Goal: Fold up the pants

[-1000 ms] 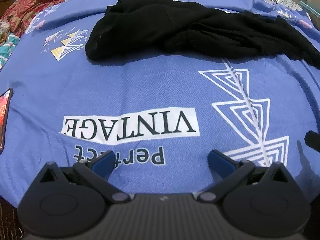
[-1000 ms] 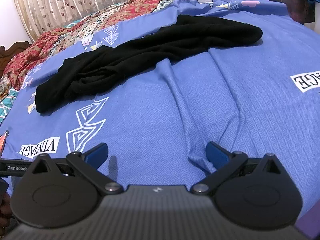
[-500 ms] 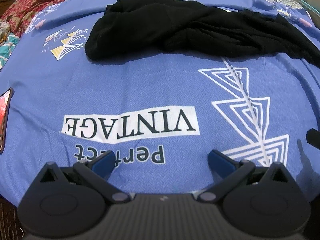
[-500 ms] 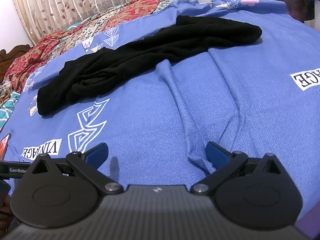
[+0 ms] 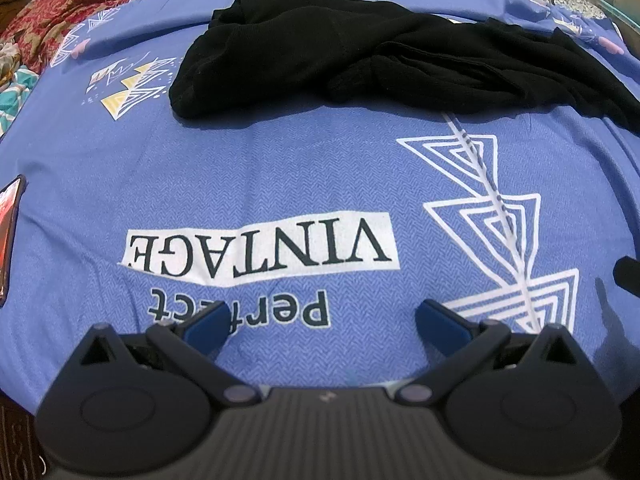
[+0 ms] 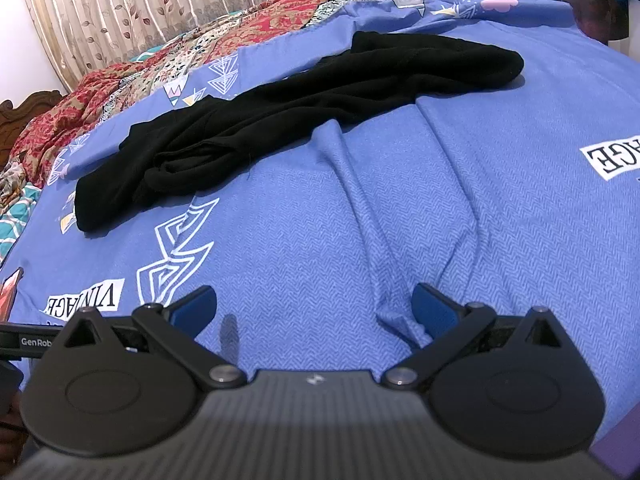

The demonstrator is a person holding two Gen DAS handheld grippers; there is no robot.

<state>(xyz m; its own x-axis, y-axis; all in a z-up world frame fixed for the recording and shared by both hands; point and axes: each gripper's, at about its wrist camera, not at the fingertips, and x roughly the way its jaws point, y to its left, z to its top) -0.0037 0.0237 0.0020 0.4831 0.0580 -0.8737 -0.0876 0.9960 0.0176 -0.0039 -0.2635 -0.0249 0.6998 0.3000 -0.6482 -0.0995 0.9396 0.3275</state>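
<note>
A pair of black pants (image 5: 360,56) lies crumpled in a long strip across the far side of a blue printed bedsheet (image 5: 280,168). In the right wrist view the pants (image 6: 280,120) run from lower left to upper right. My left gripper (image 5: 320,316) hovers open over the "Perfect VINTAGE" print, well short of the pants, with nothing between its blue pads. Over a wrinkled part of the sheet, my right gripper (image 6: 312,304) also stands open and empty, far from the pants.
A red patterned bedspread (image 6: 120,80) and a leaf-print curtain (image 6: 140,8) lie beyond the sheet. A phone-like object (image 5: 10,232) sits at the sheet's left edge. The other gripper's tip (image 5: 628,276) shows at the right. A dark table (image 6: 600,8) stands at the far right.
The right wrist view has shifted slightly, so the pants sit a little further right in frame. The left gripper has barely moved. Both stay open.
</note>
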